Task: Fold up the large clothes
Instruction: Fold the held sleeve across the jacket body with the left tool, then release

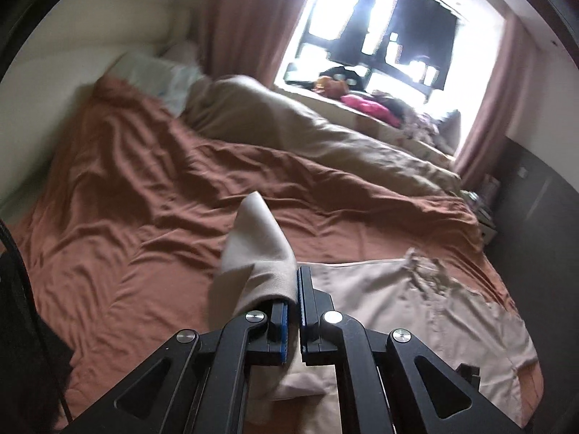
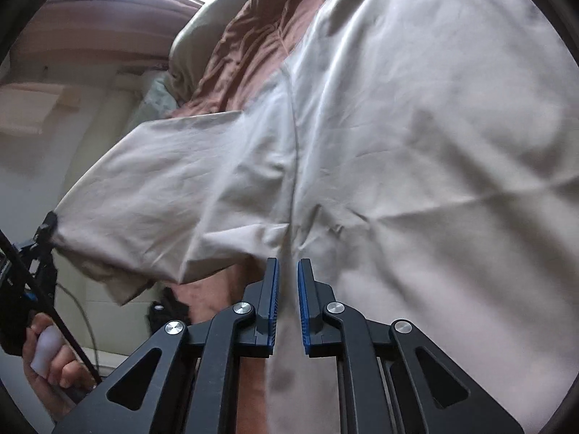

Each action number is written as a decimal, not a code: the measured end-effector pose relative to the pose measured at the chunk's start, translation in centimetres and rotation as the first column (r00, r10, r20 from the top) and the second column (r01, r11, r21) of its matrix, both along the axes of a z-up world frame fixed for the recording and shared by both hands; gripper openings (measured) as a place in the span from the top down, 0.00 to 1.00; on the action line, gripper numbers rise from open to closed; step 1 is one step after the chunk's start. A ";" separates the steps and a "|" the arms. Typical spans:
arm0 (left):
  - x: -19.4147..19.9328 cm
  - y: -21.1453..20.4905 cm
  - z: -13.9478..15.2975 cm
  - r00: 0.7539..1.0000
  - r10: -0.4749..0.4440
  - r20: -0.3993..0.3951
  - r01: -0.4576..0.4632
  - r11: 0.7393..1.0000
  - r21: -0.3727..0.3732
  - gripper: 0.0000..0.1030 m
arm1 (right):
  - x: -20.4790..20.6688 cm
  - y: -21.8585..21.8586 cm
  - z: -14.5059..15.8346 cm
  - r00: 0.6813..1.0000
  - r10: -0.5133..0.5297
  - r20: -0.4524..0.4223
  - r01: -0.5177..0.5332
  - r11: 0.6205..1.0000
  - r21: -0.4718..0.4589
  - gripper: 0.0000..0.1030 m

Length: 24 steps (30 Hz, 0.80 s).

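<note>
A: Left of the left wrist view, a rumpled rust-brown bedsheet (image 1: 144, 195) fills the frame. Lower centre, the left gripper (image 1: 293, 289) has its jaws pinched tight on a peak of the pale beige cotton shirt (image 1: 416, 311), and the cloth stands up above the blue pads.

B: So the step in hand?

A: I'd call it the sleeve fold. That pinch looks like the sleeve end, raised off the bed, while the shirt's body lies flat at lower right of the frame.

B: And the right wrist view, from the left edge?

A: At lower left a hand (image 2: 54, 354) grips the handle of the other tool, and above it the sleeve (image 2: 173, 195) stretches taut to that tool's tip, well clear of the sheet. The left gripper tilts downward, carried high.

B: The right gripper?

A: Bottom centre, the right gripper (image 2: 288, 289) has its fingers nearly together with a strip of shirt fabric running between them. I read that as a grip near the underarm seam, held low and angled down at the bed.

B: Next move?

A: My judgement: swing the lifted sleeve across the body while the right one anchors, keep the fabric taut, then lay it down smoothly.
</note>
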State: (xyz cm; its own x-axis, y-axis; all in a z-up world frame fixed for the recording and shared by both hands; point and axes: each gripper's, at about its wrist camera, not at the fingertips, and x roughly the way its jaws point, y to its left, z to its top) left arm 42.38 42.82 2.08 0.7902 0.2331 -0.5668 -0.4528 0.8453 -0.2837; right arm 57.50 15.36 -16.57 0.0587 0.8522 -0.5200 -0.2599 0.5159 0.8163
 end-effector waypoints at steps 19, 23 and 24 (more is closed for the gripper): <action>5.9 -14.2 3.8 0.953 -0.301 0.023 0.300 0.954 0.024 0.96 | -2.6 -12.8 0.3 0.973 -0.231 0.027 0.228 0.971 0.072 0.17; 7.3 -15.5 2.6 0.938 -0.346 0.015 0.346 0.938 -0.005 0.96 | -1.8 -14.3 0.3 0.961 -0.275 0.019 0.271 0.954 0.130 0.13; 7.7 -15.7 2.1 0.934 -0.356 0.012 0.356 0.934 -0.019 0.96 | -1.5 -14.3 0.2 0.960 -0.280 0.011 0.276 0.952 0.133 0.13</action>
